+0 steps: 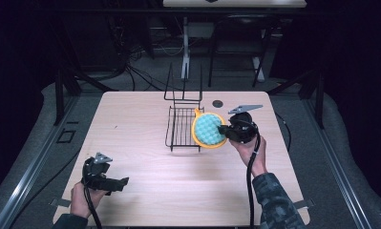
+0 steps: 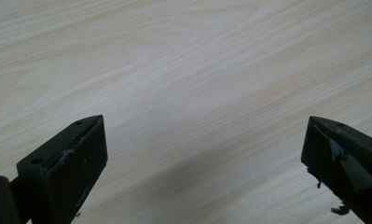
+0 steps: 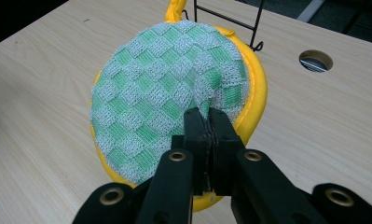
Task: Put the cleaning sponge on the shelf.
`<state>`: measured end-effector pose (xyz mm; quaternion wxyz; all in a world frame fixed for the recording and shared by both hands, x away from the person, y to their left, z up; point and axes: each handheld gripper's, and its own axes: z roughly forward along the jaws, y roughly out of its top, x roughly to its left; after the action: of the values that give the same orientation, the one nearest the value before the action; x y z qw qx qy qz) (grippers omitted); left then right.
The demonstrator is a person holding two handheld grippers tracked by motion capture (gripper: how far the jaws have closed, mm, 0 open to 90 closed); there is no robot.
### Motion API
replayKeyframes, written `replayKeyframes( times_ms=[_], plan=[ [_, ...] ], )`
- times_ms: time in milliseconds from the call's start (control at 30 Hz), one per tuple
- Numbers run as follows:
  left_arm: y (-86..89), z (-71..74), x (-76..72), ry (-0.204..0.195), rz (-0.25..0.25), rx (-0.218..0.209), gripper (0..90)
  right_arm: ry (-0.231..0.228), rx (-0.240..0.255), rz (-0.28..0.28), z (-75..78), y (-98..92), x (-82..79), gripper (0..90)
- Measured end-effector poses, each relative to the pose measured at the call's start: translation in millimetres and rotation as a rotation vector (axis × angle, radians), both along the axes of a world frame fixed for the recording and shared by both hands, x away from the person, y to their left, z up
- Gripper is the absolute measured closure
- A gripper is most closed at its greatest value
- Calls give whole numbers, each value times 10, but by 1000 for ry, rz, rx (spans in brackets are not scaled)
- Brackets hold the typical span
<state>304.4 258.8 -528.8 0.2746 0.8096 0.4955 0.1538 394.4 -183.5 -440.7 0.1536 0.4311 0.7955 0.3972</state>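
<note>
My right gripper [image 3: 207, 122] pinches the round pot holder [image 3: 167, 109] by its lower edge, jaws clamped on the rim, so it hangs free just beside the wire rack [image 1: 182, 126], probably to go into it. It stands nearly on edge, green checked face toward the camera; being round it has no real long axis, yellow loop [image 3: 174, 9] pointing away toward the rack. My left gripper [image 1: 107, 181] idles low over the table [image 2: 197, 70], jaws wide apart, holding nothing.

Dark room; pale wood table [image 1: 145, 191]; grey floor [image 1: 338, 157]; cables [image 1: 131, 76]; second table [image 1: 236, 4] behind.
</note>
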Motion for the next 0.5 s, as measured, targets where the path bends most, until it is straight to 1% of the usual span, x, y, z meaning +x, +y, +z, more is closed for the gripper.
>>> replayKeyframes(
  times_ms=[300,333,367,400,433,500],
  plan=[
    [-3,0,-1,0,-2,0,4,-4,-8,0,19,86,49,880],
    [-3,1,-1,0,-3,-1,4,-7,-6,1,16,96,55,880],
    [-4,0,-1,0,-3,-2,4,1,-9,-2,17,108,55,880],
    [-7,-3,-2,-1,-1,-2,4,-5,-9,0,7,118,65,880],
    [-7,1,-3,5,-4,-2,4,-3,-8,1,2,126,69,880],
    [-10,0,-2,6,-5,-2,4,-1,-14,5,-10,145,86,880]
  ],
)
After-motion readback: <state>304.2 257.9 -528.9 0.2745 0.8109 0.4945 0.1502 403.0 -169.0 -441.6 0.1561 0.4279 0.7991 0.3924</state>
